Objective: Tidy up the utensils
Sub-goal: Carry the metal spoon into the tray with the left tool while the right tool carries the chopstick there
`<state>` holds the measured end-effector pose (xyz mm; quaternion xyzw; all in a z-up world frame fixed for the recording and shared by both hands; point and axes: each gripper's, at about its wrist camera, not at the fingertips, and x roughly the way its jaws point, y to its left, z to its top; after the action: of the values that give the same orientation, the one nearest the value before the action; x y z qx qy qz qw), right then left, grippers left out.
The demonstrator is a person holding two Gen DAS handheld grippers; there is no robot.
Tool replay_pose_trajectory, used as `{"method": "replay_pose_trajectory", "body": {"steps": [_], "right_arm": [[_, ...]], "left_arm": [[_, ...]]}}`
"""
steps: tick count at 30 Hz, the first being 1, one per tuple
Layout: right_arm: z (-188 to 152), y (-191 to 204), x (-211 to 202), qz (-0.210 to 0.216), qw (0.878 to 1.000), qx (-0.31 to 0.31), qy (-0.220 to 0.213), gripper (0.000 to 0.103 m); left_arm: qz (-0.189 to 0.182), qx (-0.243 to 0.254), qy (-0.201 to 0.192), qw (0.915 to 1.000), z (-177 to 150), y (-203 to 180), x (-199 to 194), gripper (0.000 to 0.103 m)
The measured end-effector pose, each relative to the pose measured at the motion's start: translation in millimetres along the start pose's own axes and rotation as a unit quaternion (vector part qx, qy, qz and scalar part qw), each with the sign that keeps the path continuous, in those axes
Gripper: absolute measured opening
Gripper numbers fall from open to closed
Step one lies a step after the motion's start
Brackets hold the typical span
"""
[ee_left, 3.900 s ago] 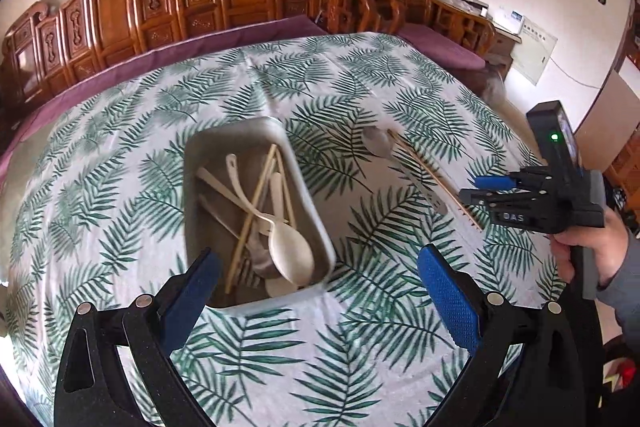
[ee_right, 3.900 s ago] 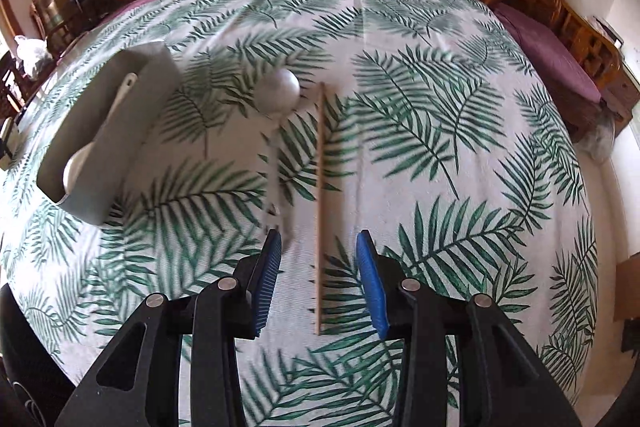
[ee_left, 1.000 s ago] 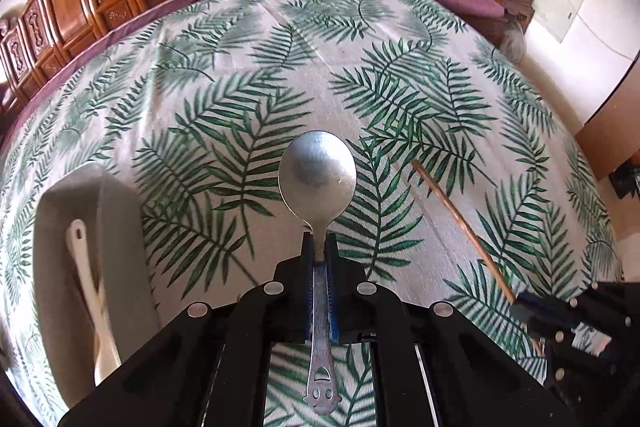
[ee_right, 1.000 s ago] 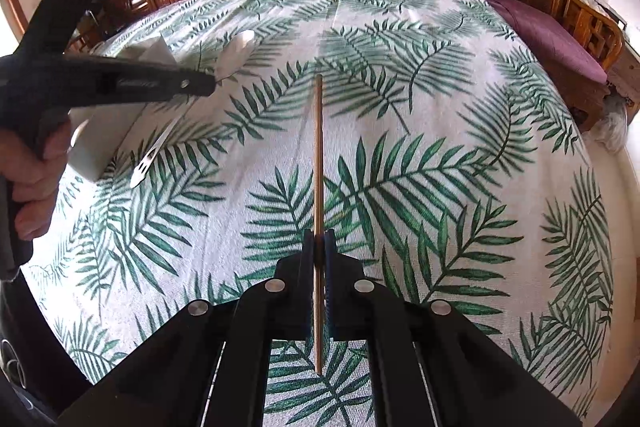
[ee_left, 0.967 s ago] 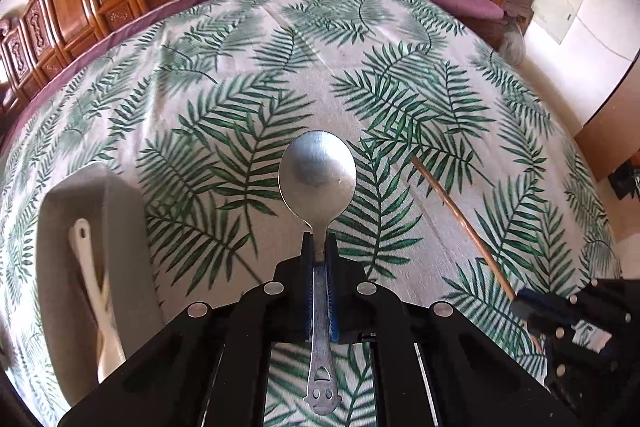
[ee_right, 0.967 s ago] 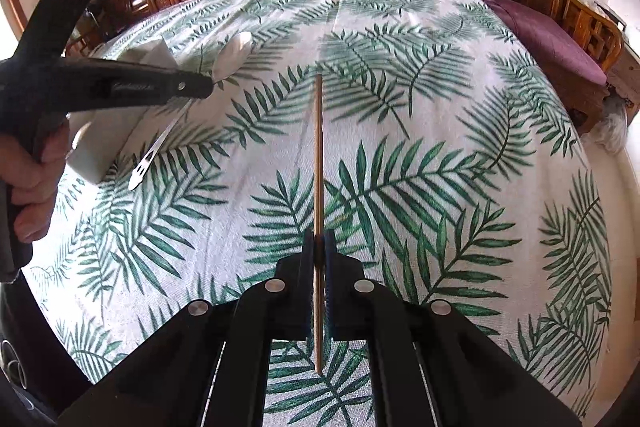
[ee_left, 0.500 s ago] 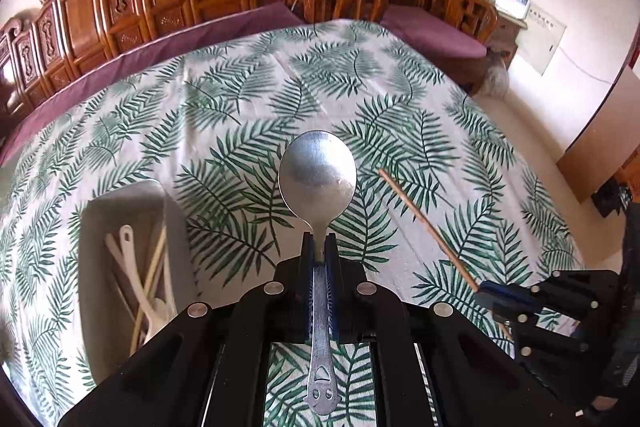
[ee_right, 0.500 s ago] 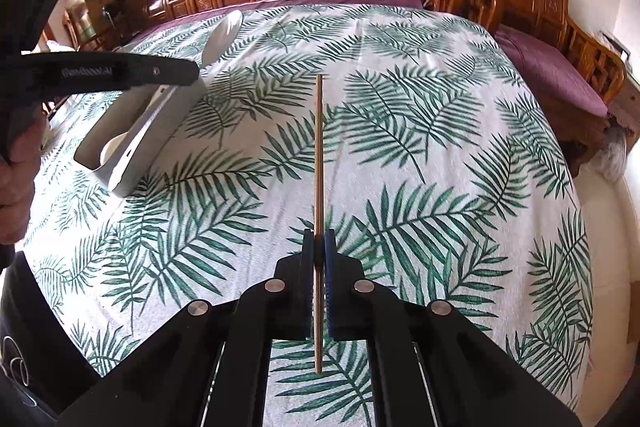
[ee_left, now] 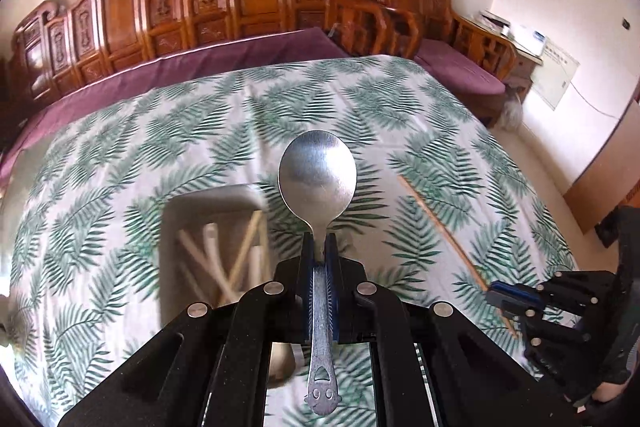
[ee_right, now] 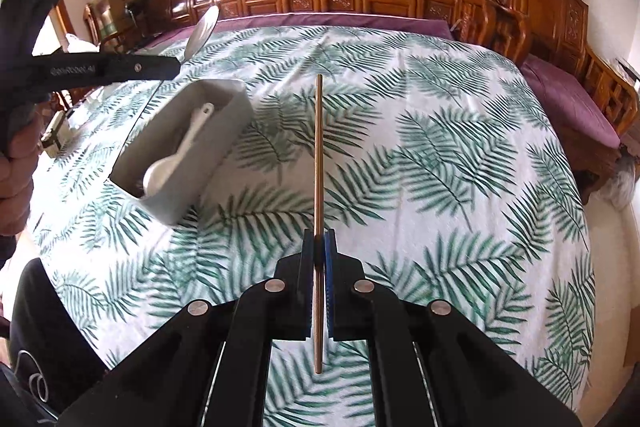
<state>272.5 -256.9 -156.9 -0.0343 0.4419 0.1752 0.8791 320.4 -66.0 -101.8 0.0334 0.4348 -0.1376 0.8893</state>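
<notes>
Both loads had just lifted off the cloth: left gripper (ee_left: 319, 255) clamped the spoon (ee_left: 317, 179), right gripper (ee_right: 319, 247) the chopstick (ee_right: 318, 155), bound for the tray (ee_right: 224, 99).

Bright daylight, motion blur, fisheye warping

Shiny round-bowled metal spoon (ee_left: 317, 179): centre of the left wrist frame, bowl up-frame, handle clamped between blue pads, off the cloth. Thin straight wooden chopstick (ee_right: 319, 163): centre of the right wrist frame, vertical, pinched near its lower end, also lifted. Pale grey rectangular plastic tray (ee_right: 218, 143): left of centre in the right wrist frame, on the leaf-print tablecloth, holding 1 white ladle-style spoon (ee_right: 176, 157) plus pale sticks (ee_left: 236, 259), blurred.
</notes>
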Motion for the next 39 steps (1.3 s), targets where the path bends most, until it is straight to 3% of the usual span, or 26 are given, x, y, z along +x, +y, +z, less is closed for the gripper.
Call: {"method": "replay_pose_trajectory", "body": {"steps": [10, 21, 36, 39], "right_arm": [[34, 46, 7, 0.017, 1.000, -0.020, -0.006, 0.006], [49, 81, 25, 0.022, 0.999, -0.046, 0.010, 0.006], [76, 130, 69, 0.068, 0.997, -0.015, 0.036, 0.006], [76, 135, 78, 0.075, 0.996, -0.005, 0.045, 0.006]], "left_arm": [[0.022, -0.038, 0.020, 0.9988, -9, 69, 18, 0.005], [0.022, -0.061, 0.037, 0.9972, -25, 100, 36, 0.005], [0.045, -0.066, -0.012, 0.9968, -46, 132, -21, 0.008], [0.051, -0.064, -0.020, 0.9965, -51, 137, -32, 0.015]]}}
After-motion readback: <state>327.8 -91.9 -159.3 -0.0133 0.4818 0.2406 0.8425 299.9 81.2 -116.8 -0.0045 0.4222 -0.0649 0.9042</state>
